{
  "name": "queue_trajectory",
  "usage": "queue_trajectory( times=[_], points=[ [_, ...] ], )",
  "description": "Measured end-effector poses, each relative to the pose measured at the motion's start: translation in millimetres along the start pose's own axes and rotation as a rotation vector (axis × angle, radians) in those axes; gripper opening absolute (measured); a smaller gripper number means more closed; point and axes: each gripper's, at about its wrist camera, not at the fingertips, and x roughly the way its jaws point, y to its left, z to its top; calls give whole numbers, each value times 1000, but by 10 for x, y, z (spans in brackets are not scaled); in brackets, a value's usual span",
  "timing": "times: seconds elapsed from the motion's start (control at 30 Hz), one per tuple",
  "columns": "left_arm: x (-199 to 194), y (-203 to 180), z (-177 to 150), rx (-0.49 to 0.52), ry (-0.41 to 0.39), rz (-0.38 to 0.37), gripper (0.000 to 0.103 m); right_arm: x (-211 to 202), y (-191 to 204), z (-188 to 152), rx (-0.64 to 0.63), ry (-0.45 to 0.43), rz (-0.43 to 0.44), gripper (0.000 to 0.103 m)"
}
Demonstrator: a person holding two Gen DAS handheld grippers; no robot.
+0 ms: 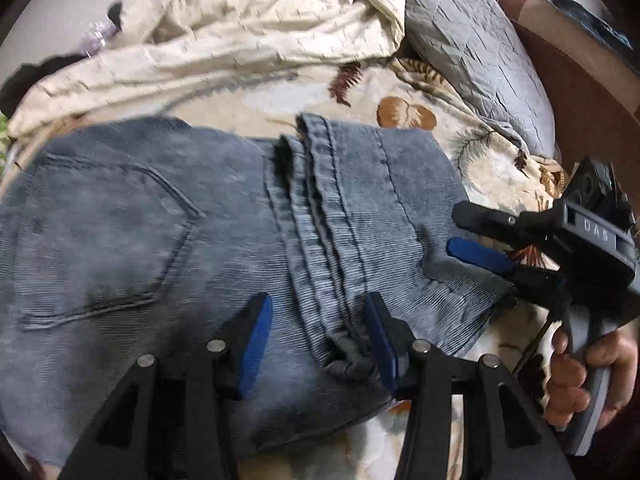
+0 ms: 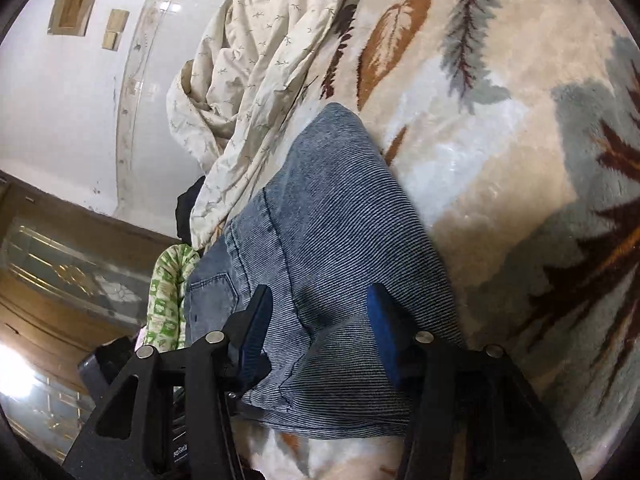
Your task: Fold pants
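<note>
Folded blue jeans [image 1: 168,240] lie on a leaf-patterned blanket [image 1: 472,148], back pocket at the left and leg hems laid across the middle. My left gripper [image 1: 318,344] is open just above the jeans' near edge, its blue pads either side of the hem bundle. My right gripper [image 1: 464,232] comes in from the right, jaws apart around the jeans' right edge. In the right wrist view the jeans [image 2: 328,220] run away from my right gripper [image 2: 320,332], which is open with the denim fold between its pads.
A crumpled cream sheet [image 1: 240,32] lies behind the jeans, with a grey quilted pillow [image 1: 472,48] and a brown headboard [image 1: 580,92] at the right. A green patterned cloth [image 2: 168,292] sits at the bed's edge, beside a white wall [image 2: 72,100].
</note>
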Motion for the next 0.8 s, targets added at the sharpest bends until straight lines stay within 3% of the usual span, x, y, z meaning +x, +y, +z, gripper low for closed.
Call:
queue_trajectory(
  times=[0.1, 0.2, 0.27, 0.4, 0.5, 0.57, 0.63, 0.7, 0.8],
  points=[
    [-236, 50, -42, 43, -64, 87, 50, -12, 161, -23, -66, -8, -60, 54],
    [-553, 245, -59, 3, -140, 126, 50, 12, 438, -117, -194, -45, -87, 54],
    [-766, 453, -114, -45, -185, 175, 50, 98, 645, -217, -306, -47, -140, 54],
    [-1026, 958, -237, -186, -225, 270, 51, 350, 783, -392, -404, 4, -252, 55],
    [-988, 1456, -405, -347, -162, 350, 51, 514, 881, -538, -539, 11, -376, 61],
    [-847, 1668, -498, -410, -114, 299, 50, 603, 928, -646, -631, 12, -416, 69],
    [-767, 1664, -507, -368, -117, 306, 51, 643, 922, -713, -681, 17, -439, 75],
    [-742, 1568, -497, -331, -115, 344, 51, 633, 912, -715, -689, 22, -437, 78],
    [-893, 1617, -514, -395, -141, 285, 52, 610, 965, -696, -704, 62, -438, 78]
  ],
)
